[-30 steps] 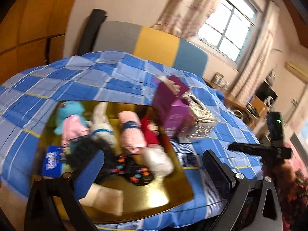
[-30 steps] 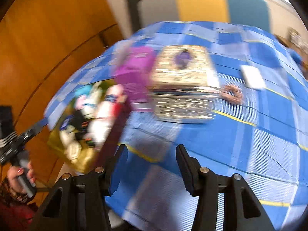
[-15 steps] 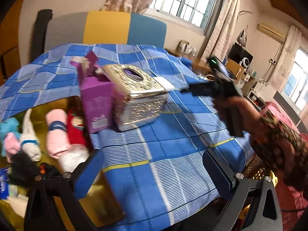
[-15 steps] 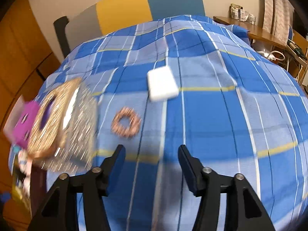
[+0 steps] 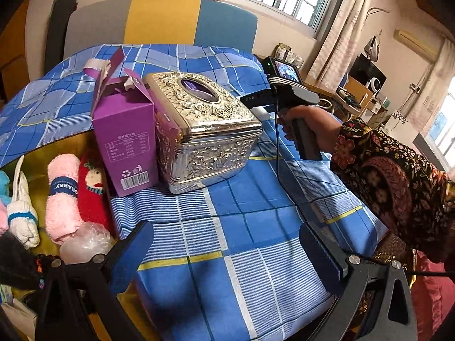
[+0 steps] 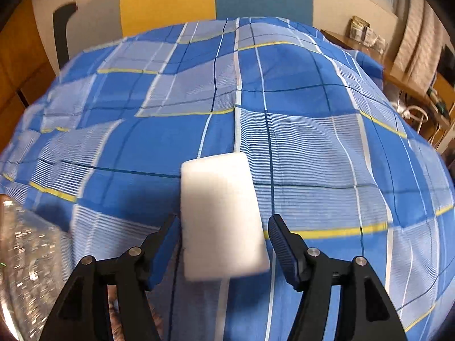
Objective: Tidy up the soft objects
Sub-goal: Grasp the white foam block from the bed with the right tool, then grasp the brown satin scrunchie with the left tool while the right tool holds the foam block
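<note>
A white foam sponge [image 6: 221, 216] lies on the blue checked cloth [image 6: 312, 147]. My right gripper [image 6: 224, 236] straddles its near end, jaws opening; the left pad is close to the sponge and the right pad stands apart from it. In the left wrist view the right gripper's body [image 5: 284, 96] is in a person's hand beyond the silver box, and only an edge of the sponge [image 5: 260, 112] shows. My left gripper [image 5: 226, 255] hangs open over bare cloth with nothing in it. To its left a gold tray [image 5: 39, 150] carries a pink towel roll [image 5: 61, 193], a red sock [image 5: 91, 187] and a white plush toy [image 5: 21, 210].
A silver embossed tissue box [image 5: 204, 130] and an open purple carton [image 5: 125, 139] stand side by side next to the tray. The box fills the lower left of the right wrist view [image 6: 28, 270]. A floral sleeve [image 5: 392, 182] crosses at the right. A padded headboard [image 5: 159, 20] backs the bed.
The left view has swung right, from the tray to the tissue box and the other hand. My right gripper travelled past the box and a brown ring to the white sponge, with its jaws wider.
</note>
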Motion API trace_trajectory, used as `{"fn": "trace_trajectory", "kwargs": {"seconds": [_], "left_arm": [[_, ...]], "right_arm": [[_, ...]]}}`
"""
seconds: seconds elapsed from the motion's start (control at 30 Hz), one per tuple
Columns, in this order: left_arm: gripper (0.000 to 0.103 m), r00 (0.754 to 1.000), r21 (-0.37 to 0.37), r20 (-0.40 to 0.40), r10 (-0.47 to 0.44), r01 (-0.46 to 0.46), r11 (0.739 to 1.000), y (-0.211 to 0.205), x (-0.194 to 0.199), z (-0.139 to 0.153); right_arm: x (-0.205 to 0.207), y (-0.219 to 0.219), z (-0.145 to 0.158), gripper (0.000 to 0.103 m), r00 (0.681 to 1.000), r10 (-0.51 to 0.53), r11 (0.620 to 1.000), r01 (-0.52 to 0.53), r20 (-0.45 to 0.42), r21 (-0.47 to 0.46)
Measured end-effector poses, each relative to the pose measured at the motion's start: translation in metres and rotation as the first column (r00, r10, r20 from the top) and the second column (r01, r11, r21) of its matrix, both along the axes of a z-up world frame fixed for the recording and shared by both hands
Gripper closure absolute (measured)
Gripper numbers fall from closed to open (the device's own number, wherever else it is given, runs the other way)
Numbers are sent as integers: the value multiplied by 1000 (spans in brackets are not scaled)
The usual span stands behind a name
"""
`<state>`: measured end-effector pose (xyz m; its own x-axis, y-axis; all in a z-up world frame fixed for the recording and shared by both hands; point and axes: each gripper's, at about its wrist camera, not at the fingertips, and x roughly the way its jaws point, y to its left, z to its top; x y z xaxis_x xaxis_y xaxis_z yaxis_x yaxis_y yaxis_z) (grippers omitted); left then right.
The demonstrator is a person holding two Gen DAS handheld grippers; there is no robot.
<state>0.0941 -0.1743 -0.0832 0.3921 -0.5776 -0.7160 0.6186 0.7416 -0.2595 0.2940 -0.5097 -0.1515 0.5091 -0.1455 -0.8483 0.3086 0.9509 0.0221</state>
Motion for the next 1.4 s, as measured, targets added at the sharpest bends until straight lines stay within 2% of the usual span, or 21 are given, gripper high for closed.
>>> {"fn": "trace_trajectory", "kwargs": {"seconds": [0.1,0.27,0.4,0.53,0.7,0.8,0.87,0.93,1.03,1.17,1.3,1.4], "left_arm": [[0,1000,-6,-8,-16,16,1000,-8,2,-2],[0,998,-10,-3,-57,57,998,-29,1,1],[0,995,-12,11,-103,103,995,-56,-3,9],[0,984,12,68,-165,164,986,-94,-4,25],[0,968,75,115,-224,217,973,-160,16,53],[0,965,124,108,-238,225,967,-198,40,60],[0,959,202,97,-265,242,949,-225,57,55],[0,962,261,72,-264,237,936,-243,75,46],[0,966,334,-5,-260,247,910,-265,106,28],[0,955,459,-63,-288,284,842,-285,129,3],[1,945,532,-161,-286,327,781,-296,148,-24],[1,941,590,-179,-289,338,733,-302,156,-38]], "right_arm": [[2,0,-7,46,1000,21,999,-21,-8,25],[-18,-4,-10,47,1000,29,998,-28,-9,62],[-49,-13,-7,47,999,14,994,-11,-32,111],[-96,-27,6,47,999,-18,986,22,-30,166],[-150,-57,24,47,989,-127,964,105,78,246],[-169,-86,22,47,964,-243,914,192,104,359],[-175,-101,21,47,947,-300,879,227,116,419],[-180,-111,21,47,931,-347,861,268,112,433],[-183,-116,20,47,921,-373,838,285,107,466],[-181,-115,21,47,925,-365,839,277,107,469],[-181,-117,20,47,923,-367,831,272,112,485],[-182,-119,21,47,921,-373,825,272,115,496]]}}
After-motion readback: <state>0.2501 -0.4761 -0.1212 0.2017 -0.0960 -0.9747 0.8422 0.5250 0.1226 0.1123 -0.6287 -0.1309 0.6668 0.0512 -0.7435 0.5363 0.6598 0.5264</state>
